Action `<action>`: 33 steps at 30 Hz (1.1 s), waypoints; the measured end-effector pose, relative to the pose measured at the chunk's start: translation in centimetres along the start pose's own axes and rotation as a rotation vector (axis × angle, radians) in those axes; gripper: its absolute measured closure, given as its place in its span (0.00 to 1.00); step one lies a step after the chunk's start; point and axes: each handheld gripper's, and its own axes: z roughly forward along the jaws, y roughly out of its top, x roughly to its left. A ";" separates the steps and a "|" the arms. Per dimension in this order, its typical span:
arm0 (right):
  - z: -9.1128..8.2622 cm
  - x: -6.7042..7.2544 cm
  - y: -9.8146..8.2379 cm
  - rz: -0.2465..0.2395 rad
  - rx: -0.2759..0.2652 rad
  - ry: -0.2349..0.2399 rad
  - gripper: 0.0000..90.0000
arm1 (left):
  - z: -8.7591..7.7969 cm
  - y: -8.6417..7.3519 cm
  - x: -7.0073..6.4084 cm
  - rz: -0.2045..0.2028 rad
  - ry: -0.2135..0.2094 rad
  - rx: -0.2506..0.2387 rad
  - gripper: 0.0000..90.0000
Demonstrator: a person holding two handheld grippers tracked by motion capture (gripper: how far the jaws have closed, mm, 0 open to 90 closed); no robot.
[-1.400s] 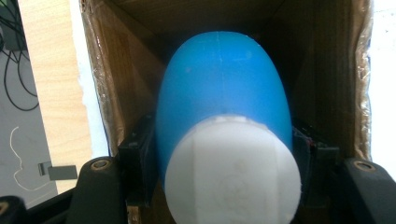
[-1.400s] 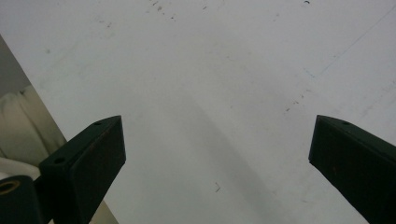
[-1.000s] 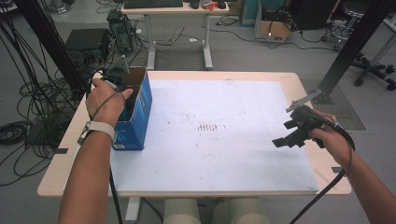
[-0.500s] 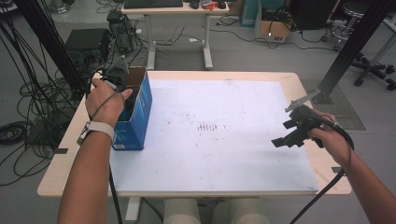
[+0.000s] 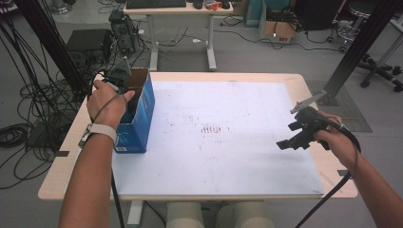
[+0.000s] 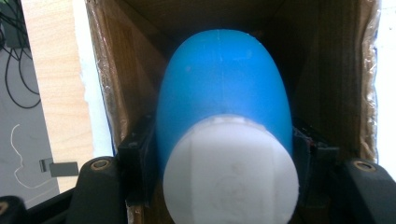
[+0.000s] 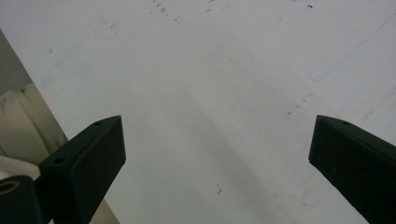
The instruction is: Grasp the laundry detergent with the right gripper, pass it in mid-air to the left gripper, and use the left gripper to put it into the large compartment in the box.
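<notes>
White sheeting [image 5: 228, 142] covers the table; at its left edge, a blue plastic bottle with white cap [image 6: 224, 130] is clamped by the left gripper [image 6: 224, 154] inside the open blue cardboard box [image 5: 142, 114]. A lift out or a release is judged next. The right gripper [image 5: 297, 137] is held with jaws apart, empty.

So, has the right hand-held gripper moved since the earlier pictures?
No. The right hand-held gripper hangs at the same spot over the white mat, just inside its right edge, as before.

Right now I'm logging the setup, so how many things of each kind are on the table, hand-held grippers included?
Blue bottle with white cap: 1
Open cardboard box: 1
Hand-held grippers: 2, the left hand-held gripper shut on the bottle, the right hand-held gripper open
Total: 4
</notes>
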 end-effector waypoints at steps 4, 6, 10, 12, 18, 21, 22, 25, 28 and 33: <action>-0.1 0.1 0.0 0.012 0.005 -0.001 0.04 | 0.0 0.0 -0.1 -0.002 0.002 0.000 0.41; -0.1 0.2 -0.1 0.030 0.014 -0.004 0.04 | 0.0 0.1 -0.1 -0.002 0.003 0.000 0.41; -0.1 0.1 -0.1 0.020 0.008 -0.004 0.04 | 0.0 0.1 -0.1 -0.002 0.003 0.002 0.41; -0.1 0.0 -0.1 0.013 0.004 -0.002 0.04 | 0.0 0.1 -0.1 -0.003 0.003 -0.001 0.41; 0.1 -0.1 -0.1 0.007 0.001 0.002 0.04 | 0.0 0.1 -0.1 -0.003 0.004 -0.002 0.41; 0.1 0.0 -0.1 0.011 0.002 0.000 0.04 | 0.0 0.0 -0.1 -0.001 0.009 -0.001 0.41; 0.0 0.0 -0.1 0.021 0.008 -0.001 0.04 | 0.0 0.0 -0.1 0.000 0.007 -0.001 0.41; 0.0 0.1 0.0 0.021 0.007 -0.001 0.04 | 0.0 0.0 -0.1 0.001 0.008 -0.006 0.41; 0.0 0.1 0.0 0.026 0.012 -0.002 0.04 | 0.1 0.0 -0.1 0.001 0.010 -0.007 0.41; 0.1 0.2 -0.1 0.029 0.015 -0.001 0.04 | 0.0 0.0 -0.2 -0.001 0.009 -0.006 0.41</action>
